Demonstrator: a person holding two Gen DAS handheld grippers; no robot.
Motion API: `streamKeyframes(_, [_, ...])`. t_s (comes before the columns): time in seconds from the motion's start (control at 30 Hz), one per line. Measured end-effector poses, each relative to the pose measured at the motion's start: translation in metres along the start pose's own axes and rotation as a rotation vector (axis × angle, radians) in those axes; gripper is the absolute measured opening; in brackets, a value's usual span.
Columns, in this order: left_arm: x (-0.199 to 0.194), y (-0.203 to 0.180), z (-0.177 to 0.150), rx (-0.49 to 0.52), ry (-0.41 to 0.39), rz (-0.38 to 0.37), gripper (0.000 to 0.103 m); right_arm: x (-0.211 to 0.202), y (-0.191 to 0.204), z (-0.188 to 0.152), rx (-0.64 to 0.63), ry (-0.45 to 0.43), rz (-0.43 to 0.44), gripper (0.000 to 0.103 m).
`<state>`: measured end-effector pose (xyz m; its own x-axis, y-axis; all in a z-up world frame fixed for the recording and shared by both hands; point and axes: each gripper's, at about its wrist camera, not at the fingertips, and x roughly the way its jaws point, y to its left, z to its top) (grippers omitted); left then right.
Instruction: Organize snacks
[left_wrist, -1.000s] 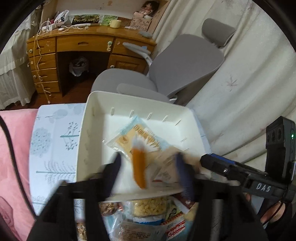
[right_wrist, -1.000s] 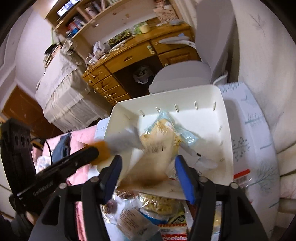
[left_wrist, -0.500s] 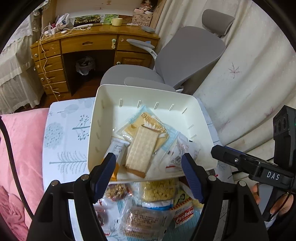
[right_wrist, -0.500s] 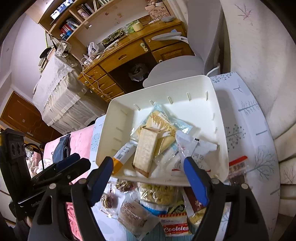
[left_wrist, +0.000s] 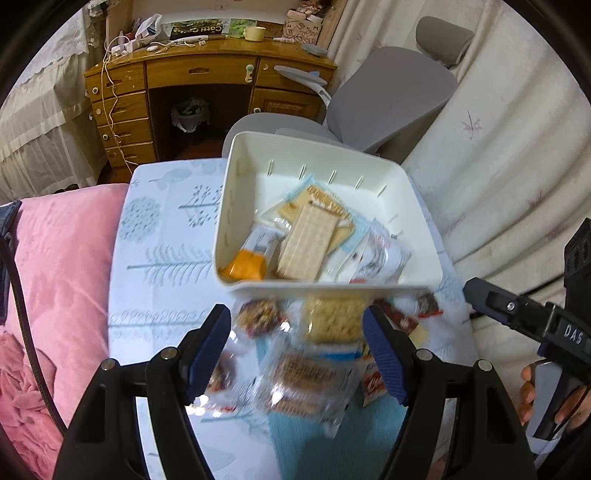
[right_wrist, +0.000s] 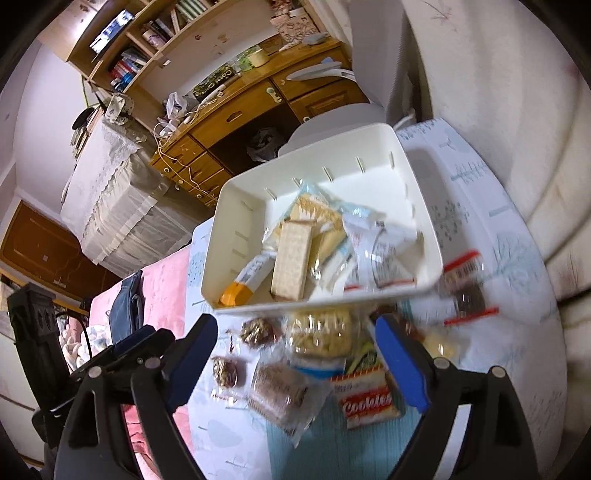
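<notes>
- Both my tongs are spread and hold nothing. The left tongs (left_wrist: 295, 350) hang over the loose packs. The right tongs (right_wrist: 291, 354) have just been opening, with no pack pinched between the pads.
- The bin (left_wrist: 236, 177) sits just ahead of both tongs, with a cracker pack (left_wrist: 306, 243) and an orange-ended bar (left_wrist: 245, 264) already inside.
- The heap (left_wrist: 306, 373) of loose packs lies right under and between my jaws. They overlap, so I risk pinching two at once and dropping one short of the bin.
- The wrappers look slick; a shallow grip on a corner could slip mid-carry.
- The cookies pack (right_wrist: 367, 398) lies close to the right-hand pad of the right tongs and could get shoved aside.
- The tongs work close together; reaching for the same pack could knock them.
</notes>
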<state>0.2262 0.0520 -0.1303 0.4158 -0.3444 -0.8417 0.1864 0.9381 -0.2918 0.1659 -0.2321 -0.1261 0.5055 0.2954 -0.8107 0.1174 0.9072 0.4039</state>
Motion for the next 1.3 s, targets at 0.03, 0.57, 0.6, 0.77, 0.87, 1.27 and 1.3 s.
streamKeyframes(0.03, [-0.004, 0.003, -0.006, 0.009, 0.004, 0.005, 0.073, -0.001, 0.001, -0.005, 0.010, 0.001, -0.001, 0.089])
streamKeyframes(0.57, [-0.007, 0.045, -0.059, 0.126, 0.137, 0.005, 0.078, -0.005, 0.004, -0.087, 0.272, -0.003, 0.000, 0.094])
streamKeyframes(0.6, [-0.006, 0.048, -0.061, 0.133, 0.144, 0.006, 0.080, -0.003, 0.004, -0.092, 0.295, -0.002, 0.004, 0.095])
streamKeyframes(0.77, [0.006, 0.061, -0.065, 0.150, 0.189, 0.009, 0.081, 0.008, 0.004, -0.109, 0.401, 0.007, 0.025, 0.096])
streamKeyframes(0.87, [0.014, 0.070, -0.066, 0.140, 0.222, 0.014, 0.081, 0.019, 0.005, -0.117, 0.464, 0.032, 0.029, 0.096])
streamKeyframes(1.27, [0.060, 0.094, -0.065, 0.068, 0.355, 0.036, 0.081, 0.073, 0.005, -0.139, 0.732, 0.179, 0.042, 0.098])
streamKeyframes(1.3, [0.064, 0.094, -0.065, 0.065, 0.365, 0.040, 0.081, 0.077, 0.005, -0.141, 0.751, 0.190, 0.040, 0.098])
